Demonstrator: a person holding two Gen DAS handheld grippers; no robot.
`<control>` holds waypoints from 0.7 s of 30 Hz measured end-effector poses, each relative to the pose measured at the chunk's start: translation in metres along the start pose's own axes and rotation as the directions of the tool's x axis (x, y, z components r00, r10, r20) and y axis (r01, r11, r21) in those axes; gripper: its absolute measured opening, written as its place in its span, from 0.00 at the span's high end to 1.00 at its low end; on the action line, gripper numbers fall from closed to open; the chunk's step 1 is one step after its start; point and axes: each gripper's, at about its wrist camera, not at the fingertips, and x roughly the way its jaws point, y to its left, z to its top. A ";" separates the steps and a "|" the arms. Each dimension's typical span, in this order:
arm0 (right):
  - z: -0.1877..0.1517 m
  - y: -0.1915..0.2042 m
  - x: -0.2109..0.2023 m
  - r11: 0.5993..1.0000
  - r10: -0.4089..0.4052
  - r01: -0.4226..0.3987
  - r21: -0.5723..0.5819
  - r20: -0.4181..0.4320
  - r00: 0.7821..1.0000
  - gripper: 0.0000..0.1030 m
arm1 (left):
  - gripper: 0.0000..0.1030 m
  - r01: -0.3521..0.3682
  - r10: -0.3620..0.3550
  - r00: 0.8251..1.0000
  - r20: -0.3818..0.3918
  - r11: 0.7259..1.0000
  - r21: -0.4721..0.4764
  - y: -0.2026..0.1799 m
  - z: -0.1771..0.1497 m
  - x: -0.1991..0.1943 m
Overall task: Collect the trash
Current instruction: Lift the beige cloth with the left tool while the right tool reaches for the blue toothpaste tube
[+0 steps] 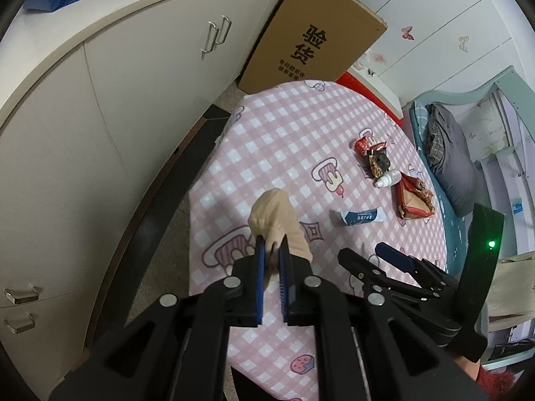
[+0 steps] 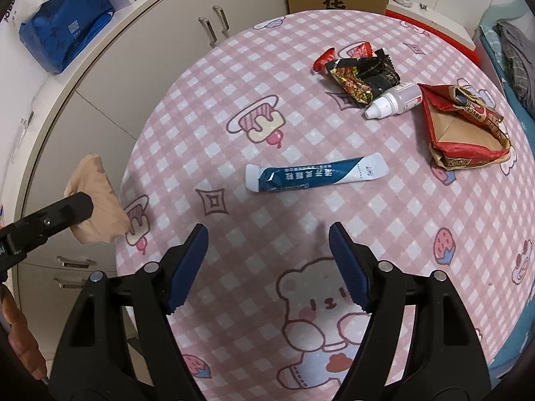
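Observation:
My left gripper (image 1: 272,250) is shut on a beige paper bag (image 1: 279,220), held over the table's left edge; the same beige bag (image 2: 95,200) shows at the left of the right wrist view. My right gripper (image 2: 269,237) hangs open above the pink checked tablecloth (image 2: 234,100), nothing between its fingers. Just beyond it lies a blue and white sachet (image 2: 316,173). Further back right sit a red and black snack wrapper (image 2: 359,73), a small white dropper bottle (image 2: 394,100) and a crumpled red and brown paper packet (image 2: 464,133).
White cabinets (image 1: 100,117) run along the left. A cardboard box (image 1: 314,36) stands behind the table. A bed with grey clothes (image 1: 448,160) lies to the right. A blue package (image 2: 63,30) rests on the cabinet top.

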 end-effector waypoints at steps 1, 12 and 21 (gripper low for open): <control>0.001 -0.001 0.000 1.000 -0.009 0.009 -0.001 0.004 1.000 0.28 | 0.93 0.001 -0.001 1.000 -0.001 1.000 0.004 -0.001 0.001 0.001; 0.025 -0.037 0.016 0.936 0.041 -0.055 0.348 0.046 0.998 0.22 | 0.93 0.028 -0.028 1.000 0.001 0.997 0.078 -0.030 0.022 0.023; 0.043 -0.018 0.029 0.967 -0.123 0.112 0.230 0.035 0.992 0.24 | 0.93 0.038 -0.038 0.999 -0.003 0.987 0.158 -0.046 0.033 0.035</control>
